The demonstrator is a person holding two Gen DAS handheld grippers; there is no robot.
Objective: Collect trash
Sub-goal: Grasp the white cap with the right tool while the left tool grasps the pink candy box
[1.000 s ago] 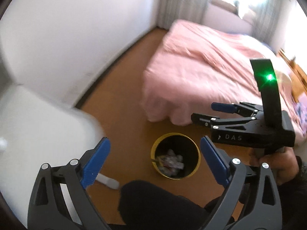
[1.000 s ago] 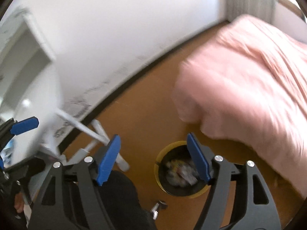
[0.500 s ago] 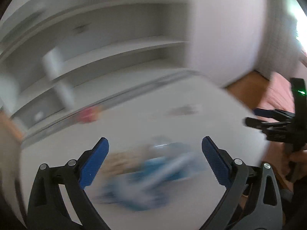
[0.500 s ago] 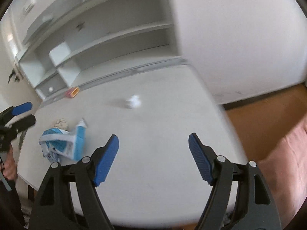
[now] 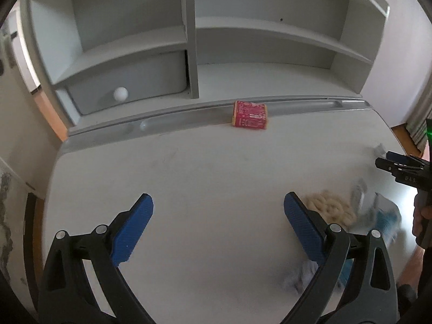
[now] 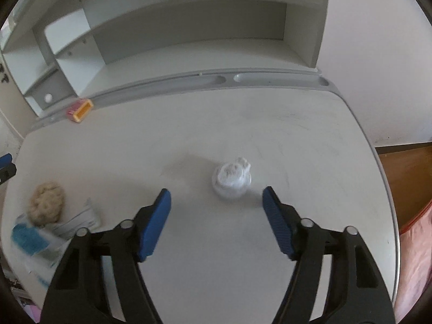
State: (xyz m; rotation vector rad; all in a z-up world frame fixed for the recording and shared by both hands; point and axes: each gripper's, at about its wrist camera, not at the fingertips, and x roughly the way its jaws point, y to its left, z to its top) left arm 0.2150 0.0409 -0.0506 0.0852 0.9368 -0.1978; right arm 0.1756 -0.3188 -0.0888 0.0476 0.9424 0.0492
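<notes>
A crumpled white paper ball (image 6: 231, 178) lies on the white desk (image 6: 310, 148), just ahead of my open, empty right gripper (image 6: 216, 210). At the desk's left lie a beige crumpled wad (image 6: 46, 203) and a blue and white wrapper (image 6: 40, 239). A small red box (image 6: 80, 110) sits by the back groove. In the left wrist view my left gripper (image 5: 218, 216) is open and empty over bare desk. The red box (image 5: 250, 114) is far ahead, the beige wad (image 5: 328, 208) and blue wrapper (image 5: 383, 216) to its right, another white scrap (image 5: 299, 274) under its right finger.
A white shelf unit (image 5: 189, 43) with a drawer (image 5: 127, 81) stands at the desk's back. A grey pen groove (image 6: 216, 81) runs along the desk. Brown floor (image 6: 405, 178) and a pink bed edge (image 6: 415, 256) lie to the right. The right gripper (image 5: 402, 171) shows at the left wrist view's right edge.
Both grippers swung up from the floor and the yellow trash bin to the desk top. Both stayed open. The right gripper now faces the white paper ball.
</notes>
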